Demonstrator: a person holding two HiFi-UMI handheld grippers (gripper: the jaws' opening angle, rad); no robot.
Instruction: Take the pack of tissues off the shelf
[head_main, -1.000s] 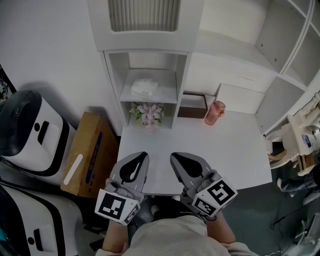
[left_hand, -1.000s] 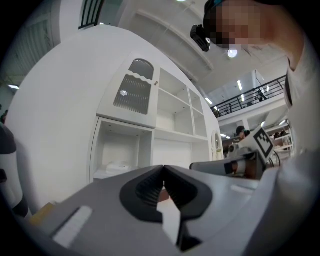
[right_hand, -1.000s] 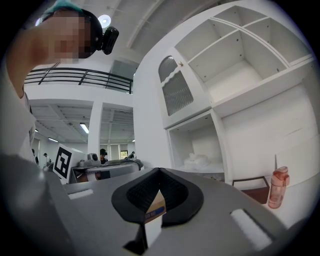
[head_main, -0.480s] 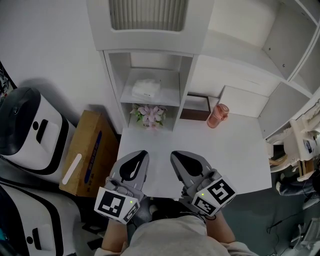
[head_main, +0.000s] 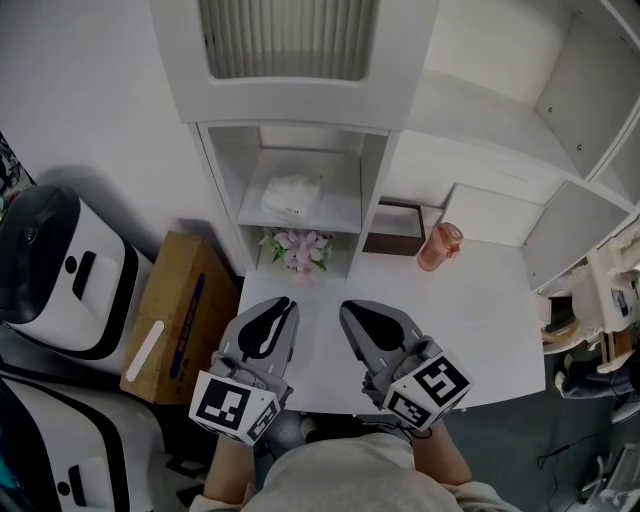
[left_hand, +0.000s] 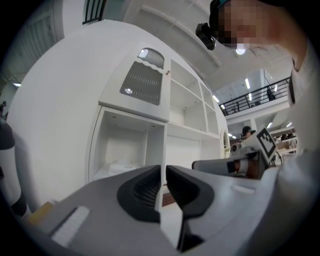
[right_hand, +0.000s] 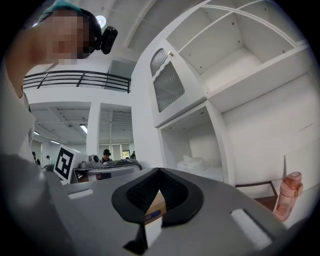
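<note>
Well short of target: the white soft plastic pack of tissues (head_main: 291, 196) lies on the white cabinet's middle shelf (head_main: 340, 212), above the pink flowers (head_main: 300, 245). Left gripper (head_main: 283, 302) jaws have just been opening to a narrow gap, nothing between. Right gripper (head_main: 350, 308) jaws are pressed together, empty. Best: spread wide, enter level, pinch the pack's middle. There is possibly print on the pack, but it's unreadable.
</note>
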